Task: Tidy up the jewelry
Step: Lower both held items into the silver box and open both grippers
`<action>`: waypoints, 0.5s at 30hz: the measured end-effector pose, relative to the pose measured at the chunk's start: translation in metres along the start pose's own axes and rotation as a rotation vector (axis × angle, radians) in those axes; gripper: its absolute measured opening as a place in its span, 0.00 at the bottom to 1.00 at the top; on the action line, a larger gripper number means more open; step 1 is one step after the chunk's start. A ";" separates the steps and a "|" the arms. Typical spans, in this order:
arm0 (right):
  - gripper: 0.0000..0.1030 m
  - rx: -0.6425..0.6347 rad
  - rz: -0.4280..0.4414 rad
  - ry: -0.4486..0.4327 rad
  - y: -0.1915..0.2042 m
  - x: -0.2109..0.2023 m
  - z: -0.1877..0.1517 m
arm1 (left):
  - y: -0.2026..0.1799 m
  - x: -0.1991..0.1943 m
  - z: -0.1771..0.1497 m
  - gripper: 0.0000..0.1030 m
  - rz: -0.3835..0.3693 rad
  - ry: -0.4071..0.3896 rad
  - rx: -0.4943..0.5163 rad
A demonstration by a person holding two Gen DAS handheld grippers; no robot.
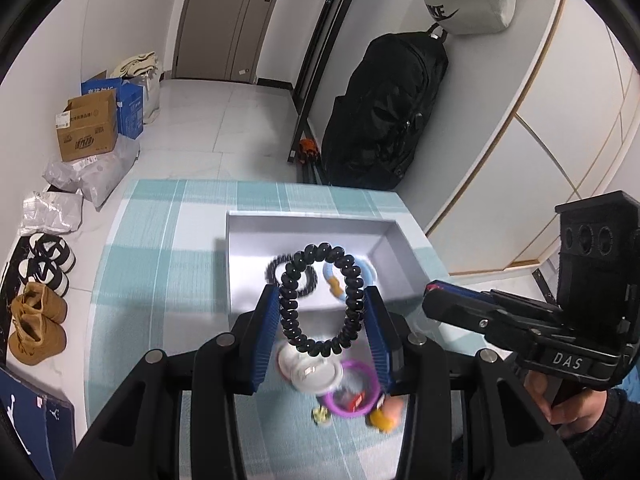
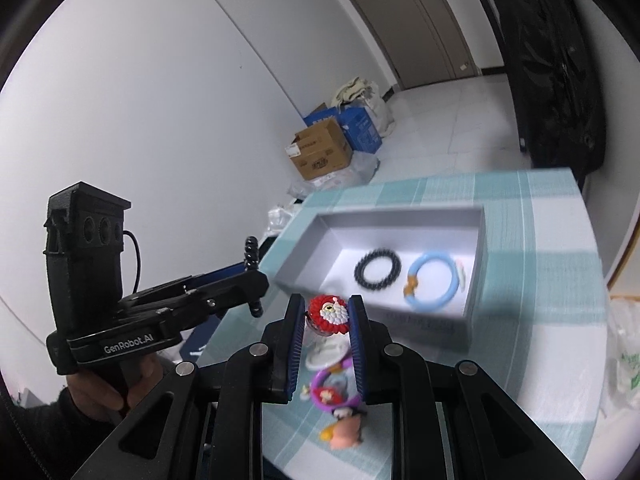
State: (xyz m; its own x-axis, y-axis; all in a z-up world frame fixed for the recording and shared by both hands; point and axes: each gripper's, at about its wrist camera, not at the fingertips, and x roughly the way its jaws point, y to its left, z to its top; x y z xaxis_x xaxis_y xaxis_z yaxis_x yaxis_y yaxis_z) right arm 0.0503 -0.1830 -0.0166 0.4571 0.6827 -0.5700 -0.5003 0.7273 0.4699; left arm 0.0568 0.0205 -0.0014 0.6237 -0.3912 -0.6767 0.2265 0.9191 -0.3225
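The left gripper (image 1: 322, 312) has its fingers clenched on a black coiled spiral bracelet (image 1: 320, 304), held above the near rim of the shallow grey rectangular box (image 1: 248, 256). The right gripper (image 2: 325, 334) grasps a red-and-white beaded round charm (image 2: 328, 314). Inside the box lie a black beaded bracelet (image 2: 377, 270) and a light blue ring bracelet (image 2: 434, 280), side by side, on the teal checked tabletop (image 2: 540, 280).

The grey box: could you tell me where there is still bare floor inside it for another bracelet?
In the grey box, the far half behind the black beaded bracelet and light blue ring is bare, up to the back wall. The near half is crowded: those two lie side by side there.
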 end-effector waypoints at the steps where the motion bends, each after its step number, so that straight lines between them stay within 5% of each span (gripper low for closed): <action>1: 0.20 -0.001 -0.002 -0.004 -0.001 0.000 0.005 | 0.001 0.002 0.003 0.35 -0.002 0.002 -0.002; 15: 0.20 0.033 -0.013 0.009 -0.035 0.033 0.049 | 0.007 0.050 0.033 0.35 0.006 0.065 0.023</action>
State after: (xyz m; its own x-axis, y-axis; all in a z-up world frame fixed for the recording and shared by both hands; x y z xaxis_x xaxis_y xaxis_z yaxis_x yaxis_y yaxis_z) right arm 0.1184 -0.1823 -0.0186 0.4569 0.6725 -0.5822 -0.4696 0.7383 0.4843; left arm 0.1137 0.0087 -0.0156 0.5753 -0.3870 -0.7206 0.2404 0.9221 -0.3033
